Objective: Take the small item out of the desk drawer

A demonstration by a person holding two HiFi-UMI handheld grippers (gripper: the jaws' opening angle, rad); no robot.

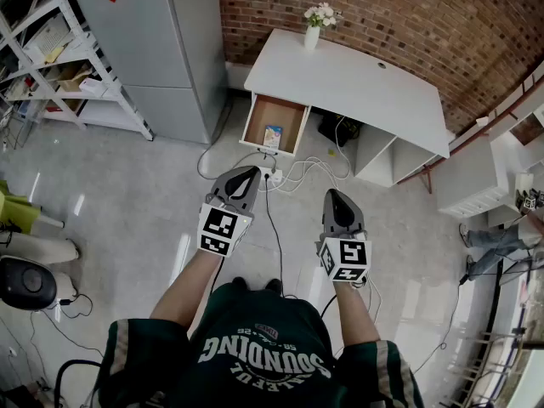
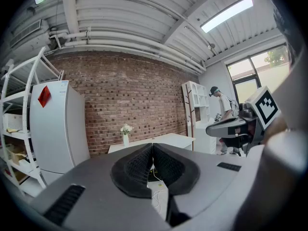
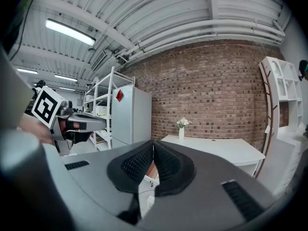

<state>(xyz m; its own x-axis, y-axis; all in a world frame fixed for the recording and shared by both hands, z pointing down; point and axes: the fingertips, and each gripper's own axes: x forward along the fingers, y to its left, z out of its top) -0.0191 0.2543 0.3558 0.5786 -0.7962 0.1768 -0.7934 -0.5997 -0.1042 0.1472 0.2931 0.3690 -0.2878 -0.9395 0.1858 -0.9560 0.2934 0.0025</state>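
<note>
Drawer (image 1: 279,111) stands pulled out from the left end of the white table (image 1: 357,83), at about 12 o'clock from me. The small item (image 1: 272,136), a little printed packet, sits inside it against the near front wall, toward the right-hand corner. I cannot tell whether it stands or lies flat; from my head view its longer side seems to run toward 12 o'clock.

My left tongs (image 1: 248,172) are pressed together with nothing between them, and my right tongs (image 1: 332,195) are likewise pressed together and empty. Both point forward and slightly down, well apart from the drawer.

From the left tongs the small item lies at roughly 1 o'clock. From the right tongs it lies at roughly 10 to 11 o'clock and farther off. So I judge the left hand the nearer and the better lined up. Whichever I send must get closer, spread its tongs, and come down over the drawer's front wall, since the small item hugs that wall. White cables (image 1: 293,175) trail on the floor between me and the drawer, something to step around.
</note>
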